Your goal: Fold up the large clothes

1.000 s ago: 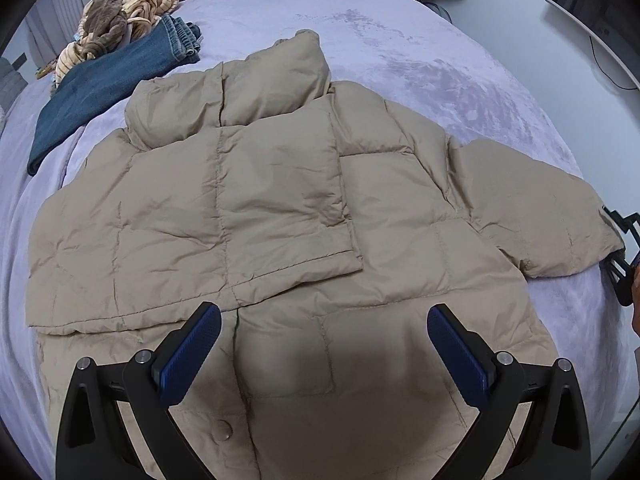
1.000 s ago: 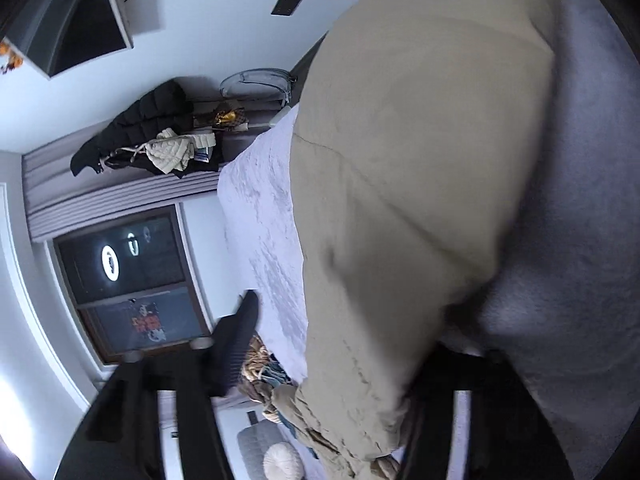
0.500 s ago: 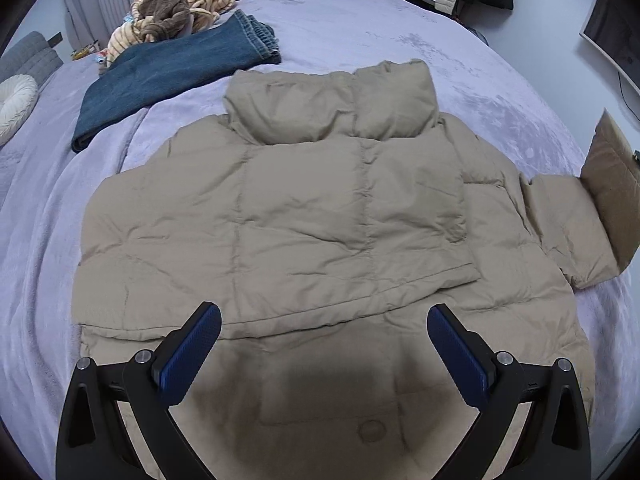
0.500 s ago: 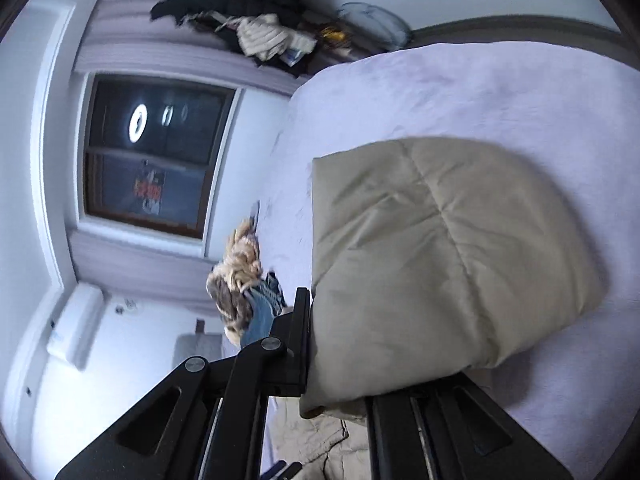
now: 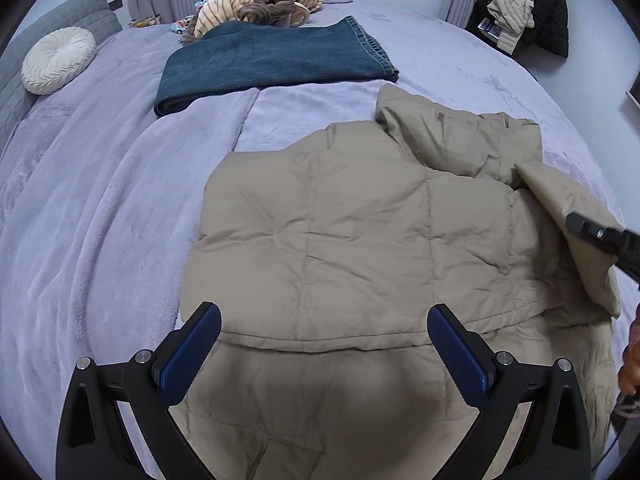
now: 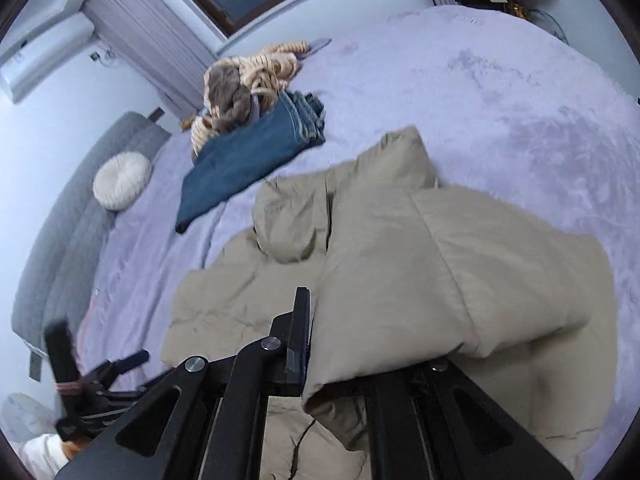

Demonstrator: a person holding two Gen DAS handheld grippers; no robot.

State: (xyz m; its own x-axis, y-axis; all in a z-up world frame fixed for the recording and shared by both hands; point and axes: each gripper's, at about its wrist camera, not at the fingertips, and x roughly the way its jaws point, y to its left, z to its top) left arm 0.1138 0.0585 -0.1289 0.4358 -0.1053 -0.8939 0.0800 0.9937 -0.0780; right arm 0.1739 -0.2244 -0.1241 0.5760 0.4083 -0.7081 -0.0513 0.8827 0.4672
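A tan puffer jacket (image 5: pixel 360 240) lies flat on the lilac bed, one sleeve folded across its body. My left gripper (image 5: pixel 324 344) is open and empty, hovering just above the jacket's lower part. My right gripper (image 6: pixel 340 360) is shut on the jacket's other sleeve (image 6: pixel 460 280) and holds it lifted over the jacket's body. That sleeve (image 5: pixel 568 216) and the right gripper's tip (image 5: pixel 600 236) show at the right edge of the left wrist view. The left gripper (image 6: pixel 80 384) shows at the lower left of the right wrist view.
Folded blue jeans (image 5: pixel 272 64) lie beyond the jacket, with a heap of striped and brown clothes (image 5: pixel 260 4) behind them. A round white cushion (image 5: pixel 58 60) rests against the grey headboard (image 5: pixel 60 16). Dark coats (image 5: pixel 528 4) hang at the far right.
My right gripper has swung the held sleeve up and inward over the jacket's body. My left gripper has shifted left, so the jacket now sits more to the right in its view.
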